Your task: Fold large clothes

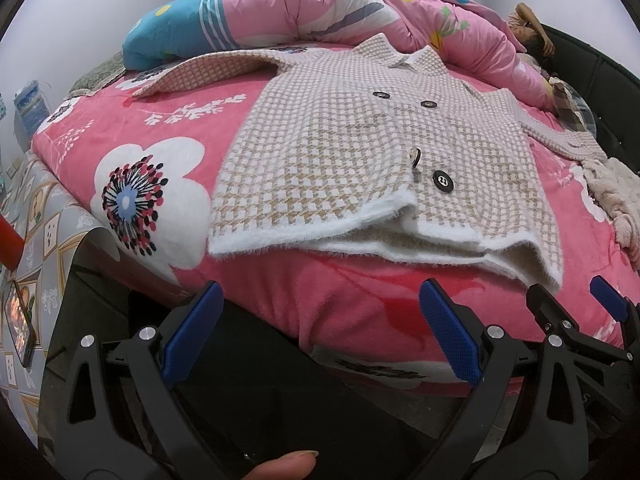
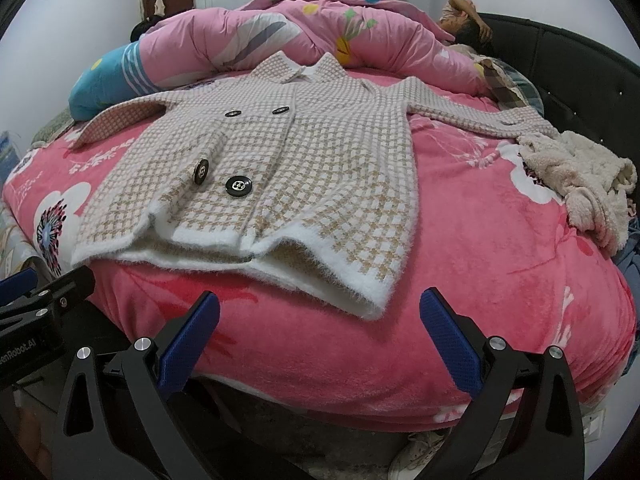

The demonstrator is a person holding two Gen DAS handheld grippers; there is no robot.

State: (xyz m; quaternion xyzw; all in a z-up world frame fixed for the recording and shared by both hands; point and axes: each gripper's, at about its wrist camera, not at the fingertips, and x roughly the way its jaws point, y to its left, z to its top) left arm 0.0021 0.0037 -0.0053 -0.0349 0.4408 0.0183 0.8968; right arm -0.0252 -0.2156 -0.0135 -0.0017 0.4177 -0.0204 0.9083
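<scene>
Pink flowered bed [image 2: 500, 280], with the checked coat [image 2: 280, 168] lying flat in the middle, hem toward us, collar at the far quilt [image 2: 320, 36], long axis running straight away. Left gripper [image 1: 320, 336] and right gripper [image 2: 320, 340] hover empty short of the hem, jaws spread wide. I'd fold the sleeves in first.

Bed [image 2: 460, 312], pink floral blanket: checked coat [image 2: 280, 168], duvet [image 2: 320, 36], fleece garment [image 2: 580, 180].

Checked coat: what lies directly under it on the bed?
The checked coat lies spread on the pink floral blanket, which shows all around it. The blanket's pattern beneath the coat is covered and cannot be seen.
</scene>
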